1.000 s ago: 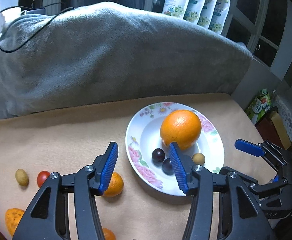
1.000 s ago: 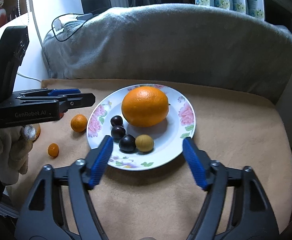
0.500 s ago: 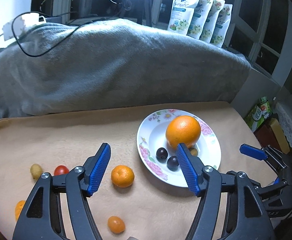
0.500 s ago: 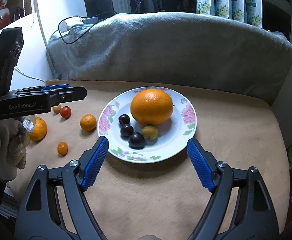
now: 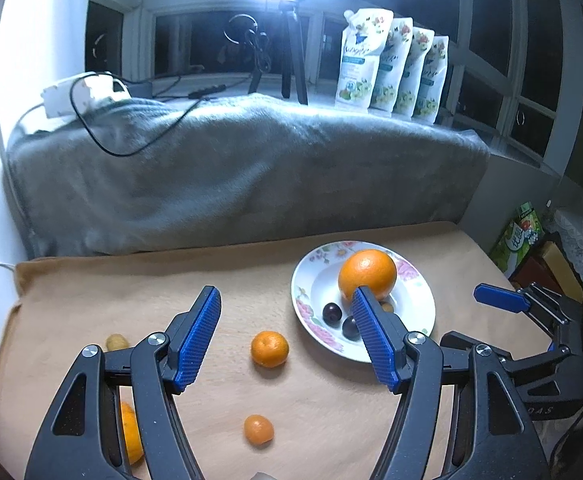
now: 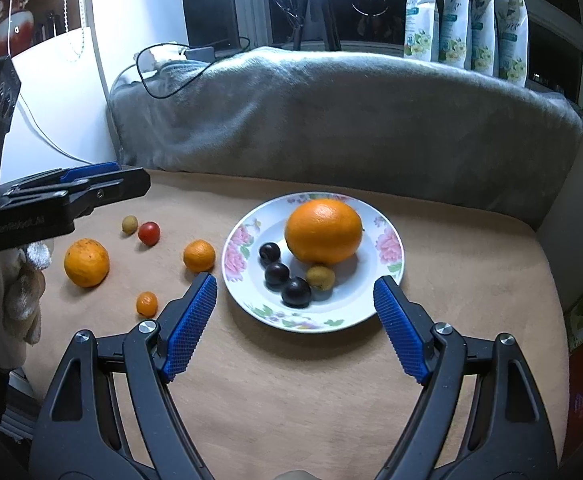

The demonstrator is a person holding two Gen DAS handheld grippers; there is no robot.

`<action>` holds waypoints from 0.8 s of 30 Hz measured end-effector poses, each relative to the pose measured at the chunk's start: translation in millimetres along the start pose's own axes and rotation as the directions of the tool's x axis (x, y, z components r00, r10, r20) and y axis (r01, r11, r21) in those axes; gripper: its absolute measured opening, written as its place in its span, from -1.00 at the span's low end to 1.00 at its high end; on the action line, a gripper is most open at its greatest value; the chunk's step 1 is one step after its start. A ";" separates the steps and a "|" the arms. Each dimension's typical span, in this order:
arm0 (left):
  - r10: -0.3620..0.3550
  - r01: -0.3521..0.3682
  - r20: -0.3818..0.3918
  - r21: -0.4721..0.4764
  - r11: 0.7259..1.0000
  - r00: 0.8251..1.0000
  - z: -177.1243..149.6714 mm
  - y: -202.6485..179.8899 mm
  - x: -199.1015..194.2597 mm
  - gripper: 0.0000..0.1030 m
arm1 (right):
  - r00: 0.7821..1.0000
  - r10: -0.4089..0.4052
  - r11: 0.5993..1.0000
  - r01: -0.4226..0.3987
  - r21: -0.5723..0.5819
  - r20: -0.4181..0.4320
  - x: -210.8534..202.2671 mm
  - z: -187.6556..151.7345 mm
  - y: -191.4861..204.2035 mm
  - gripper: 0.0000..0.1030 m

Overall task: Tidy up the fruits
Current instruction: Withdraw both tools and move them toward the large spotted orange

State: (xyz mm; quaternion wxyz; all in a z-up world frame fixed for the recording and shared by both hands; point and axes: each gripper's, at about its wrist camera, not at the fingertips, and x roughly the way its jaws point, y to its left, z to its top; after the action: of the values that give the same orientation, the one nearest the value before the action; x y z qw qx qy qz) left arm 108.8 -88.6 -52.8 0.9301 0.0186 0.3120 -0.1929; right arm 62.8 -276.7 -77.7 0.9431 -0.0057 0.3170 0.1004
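**Loose fruit to be gathered onto the floral plate; both grippers empty**

The left hand-held gripper [image 5: 285, 336] is held with jaws wide apart, nothing between them, above the tan cloth-covered counter [image 5: 91, 300]. The right hand-held gripper [image 6: 293, 322] is likewise spread apart and empty, hovering just in front of the floral plate [image 6: 387, 240].

The plate already holds a large orange [image 6: 323, 230], three dark plums [image 6: 277, 274] and a small brownish fruit [image 6: 320, 277]. Off the plate, to its left, lie a mandarin [image 5: 269, 349], a smaller orange fruit [image 5: 258, 430], a medium orange [image 6: 86, 262], a red cherry tomato [image 6: 148, 233] and a small tan fruit [image 6: 130, 224].

The mandarin is judged the likely next pick for the left gripper, since it sits roughly centred between the jaws and just beside the plate. The gripper should be lowered straight over it, pads placed at its widest part, and closed gently, as round fruit may roll on the soft cloth. It is best set in the bare part of the plate, clear of the plums.

Hidden or unclear: in the left view the medium orange is mostly covered by the gripper frame, the tomato is not seen, and the brownish fruit is nearly hidden behind the right pad. The kinds of the two small tan fruits cannot be made out. The window area is washed out by glare.
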 end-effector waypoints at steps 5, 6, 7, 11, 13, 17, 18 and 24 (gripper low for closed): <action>0.014 -0.014 0.028 -0.005 1.000 1.000 -2.8 7.0 -13.4 0.32 | 1.000 0.012 1.000 -0.012 -0.011 0.000 -0.1 4.5 10.6 0.62; 0.018 -0.018 0.032 -0.005 1.000 0.999 -3.7 9.0 -15.5 0.32 | 1.000 0.019 1.000 -0.019 -0.009 -0.001 0.2 5.9 12.9 0.62; 0.021 -0.021 0.035 -0.007 1.000 0.999 -4.1 10.5 -16.6 0.32 | 1.000 0.024 1.000 -0.024 -0.009 -0.002 0.3 7.0 14.6 0.62; 0.035 -0.034 0.047 -0.015 0.999 0.998 -6.6 19.3 -23.8 0.33 | 0.999 0.043 0.999 -0.043 -0.007 -0.001 0.4 12.6 23.1 0.62; 0.043 -0.042 0.053 -0.018 0.999 0.998 -8.4 23.6 -27.7 0.32 | 0.999 0.050 0.999 -0.050 -0.006 -0.003 1.2 14.8 27.6 0.62; 0.065 -0.063 0.060 -0.031 0.998 0.996 -13.0 34.4 -34.9 0.33 | 0.998 0.063 0.998 -0.063 -0.022 -0.016 5.0 19.3 39.9 0.62; 0.074 -0.072 0.062 -0.035 0.997 0.995 -14.8 38.2 -37.1 0.33 | 0.997 0.069 0.997 -0.070 -0.024 -0.018 6.1 20.4 43.4 0.62; 0.113 -0.109 0.065 -0.061 0.992 0.991 -24.9 58.7 -48.6 0.33 | 0.995 0.097 0.994 -0.098 -0.047 -0.025 13.2 25.2 63.7 0.62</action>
State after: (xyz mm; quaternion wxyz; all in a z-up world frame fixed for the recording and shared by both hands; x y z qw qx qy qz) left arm 80.7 -13.5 -49.3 0.9497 0.0028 0.2837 -0.1325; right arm 75.8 -209.9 -62.1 0.9329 -0.0140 0.3251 0.1540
